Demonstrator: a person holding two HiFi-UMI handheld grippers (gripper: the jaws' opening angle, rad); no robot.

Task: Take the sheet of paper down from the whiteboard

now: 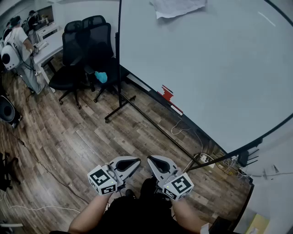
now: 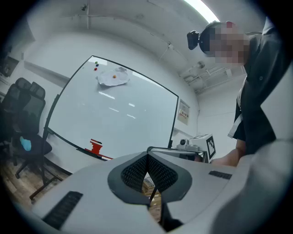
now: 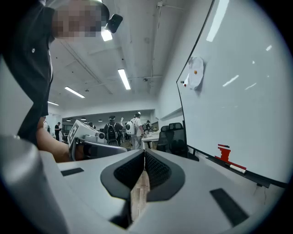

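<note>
Low at the person's waist, left gripper [image 1: 132, 162] and right gripper [image 1: 153, 161] have fingers pressed together, empty, while the sheet of paper [image 1: 177, 7] hangs high on the whiteboard [image 1: 215, 68], so the whole task remains.

Wood-plank floor [image 1: 82, 137] carries 2 black office chairs [image 1: 73, 45] and the whiteboard stand [image 1: 120, 108].

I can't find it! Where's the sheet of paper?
The sheet of paper is high on the whiteboard, near its upper left corner in the left gripper view, beside small magnets.
</note>
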